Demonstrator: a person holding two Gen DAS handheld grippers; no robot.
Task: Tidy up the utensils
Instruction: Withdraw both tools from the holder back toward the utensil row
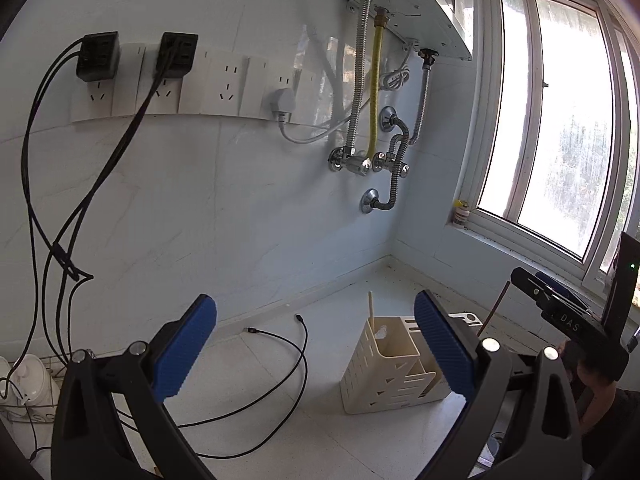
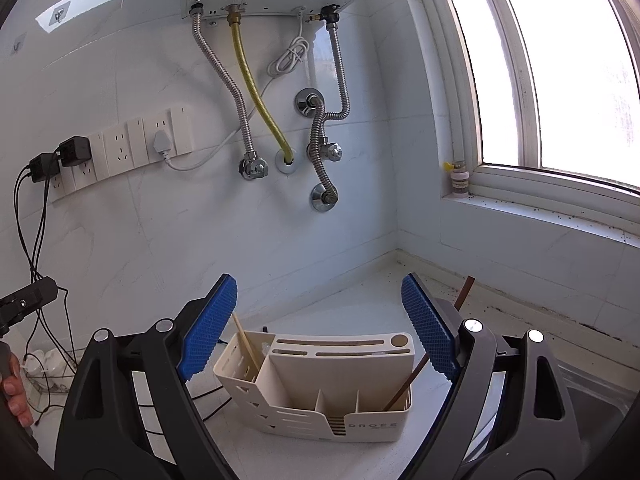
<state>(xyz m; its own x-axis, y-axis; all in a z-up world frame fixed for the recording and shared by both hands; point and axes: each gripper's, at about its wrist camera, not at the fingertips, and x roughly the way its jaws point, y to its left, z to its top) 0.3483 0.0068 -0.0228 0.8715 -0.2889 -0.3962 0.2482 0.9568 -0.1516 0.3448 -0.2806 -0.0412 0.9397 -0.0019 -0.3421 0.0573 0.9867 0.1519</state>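
Note:
A cream plastic utensil holder (image 2: 320,384) stands on the white counter; it also shows in the left wrist view (image 1: 390,364). A pale chopstick (image 2: 245,344) leans in its left compartment, also visible from the left (image 1: 371,310). A dark brown chopstick (image 2: 404,386) leans in its right compartment, its top end showing past the right finger (image 2: 464,292). My right gripper (image 2: 320,322) is open and empty just above and in front of the holder. My left gripper (image 1: 316,346) is open and empty, left of the holder. The right gripper appears at the left view's right edge (image 1: 560,312).
A black cable (image 1: 280,380) lies on the counter left of the holder. A wire rack with white cups (image 2: 52,364) sits at far left. Water heater pipes (image 2: 256,92) and sockets (image 1: 160,80) are on the wall. A window sill (image 2: 540,204) and sink edge (image 2: 592,396) are right.

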